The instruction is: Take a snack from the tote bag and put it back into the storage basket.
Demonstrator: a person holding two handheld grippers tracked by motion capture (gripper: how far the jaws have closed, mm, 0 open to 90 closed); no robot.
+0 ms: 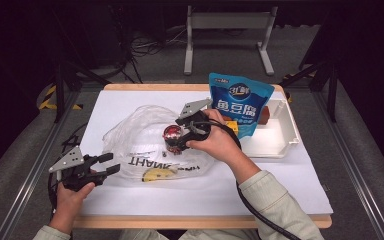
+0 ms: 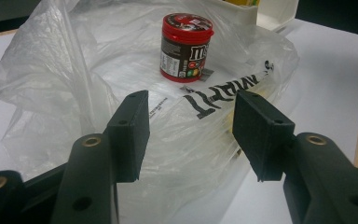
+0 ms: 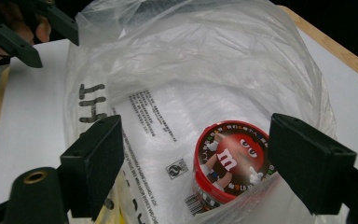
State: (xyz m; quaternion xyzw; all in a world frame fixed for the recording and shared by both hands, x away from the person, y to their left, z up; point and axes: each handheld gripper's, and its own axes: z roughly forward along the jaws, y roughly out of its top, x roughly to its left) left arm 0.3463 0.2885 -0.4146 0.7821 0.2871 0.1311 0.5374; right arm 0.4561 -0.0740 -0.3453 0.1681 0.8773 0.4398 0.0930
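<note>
Right gripper [image 1: 179,141]: jaws spread wide, gripping nothing. In the right gripper view [image 3: 193,163] its two black pads stand either side of the candy tub, both clear of it, the tub sitting nearer the right-hand pad. Held in the person's right hand [image 1: 219,141], with the grey plate on top and the cable trailing back along the sleeve.

Candy tub [image 1: 172,134]: small round container, red lid with a cartoon face, brown label band. It stands upright on the clear plastic bag [image 1: 145,137]; in the right gripper view [image 3: 230,161] bag film folds across the tub's lower edge, and whether it is fully inside the bag cannot be told. In the left gripper view [image 2: 185,46] it stands upright on the bag.

Left gripper [image 1: 105,164]: jaws parted, holding nothing. In the left gripper view [image 2: 191,133] the pads hover over the bag's near edge, well short of the tub. Held in the left hand [image 1: 72,192], at the side of the bag away from the tub.

Plastic bag: crumpled, transparent, black lettering on one face, lying flat on the white table [image 1: 280,185]. A yellow item [image 1: 159,174] lies at the bag's near edge, below the tub.

Blue snack pouch [image 1: 237,102]: to the right of the tub, leaning against the white tray [image 1: 285,135].
</note>
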